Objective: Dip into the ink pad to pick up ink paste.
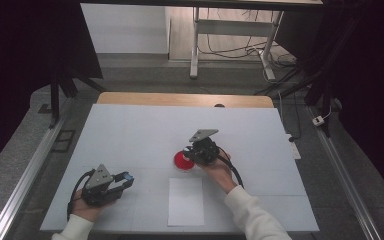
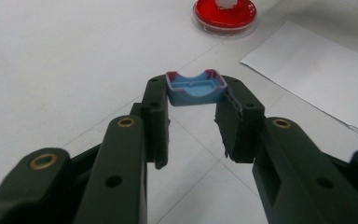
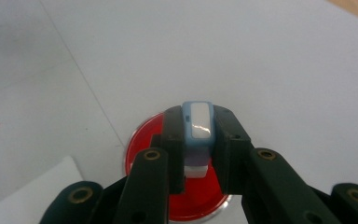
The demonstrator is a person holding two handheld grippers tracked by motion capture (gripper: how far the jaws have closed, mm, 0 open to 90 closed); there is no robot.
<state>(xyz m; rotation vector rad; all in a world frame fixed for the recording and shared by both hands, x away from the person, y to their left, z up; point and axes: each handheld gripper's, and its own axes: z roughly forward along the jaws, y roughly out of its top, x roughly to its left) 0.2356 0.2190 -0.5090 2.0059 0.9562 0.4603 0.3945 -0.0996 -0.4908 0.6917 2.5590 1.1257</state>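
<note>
My left gripper (image 2: pixel 195 93) is shut on a small blue cap (image 2: pixel 195 88) with reddish edges, held between the fingertips above the white table. From above, that left gripper (image 1: pixel 122 178) rests near the table's front left with the blue cap (image 1: pixel 125 176) at its tip. My right gripper (image 3: pixel 198 128) is shut on a light blue and white block (image 3: pixel 198 126), hanging over a round red dish (image 3: pixel 142 140). The high view has this right gripper (image 1: pixel 192 154) directly over the red dish (image 1: pixel 181 161) at the table's middle. That red dish (image 2: pixel 224 14) sits far ahead in the left gripper view.
A white sheet of paper (image 1: pixel 186 201) lies near the front edge between the hands, and the paper (image 2: pixel 317 74) lies to the right in the left gripper view. The white table cover (image 1: pixel 145 130) ends at a wooden strip (image 1: pixel 180 99) at the back.
</note>
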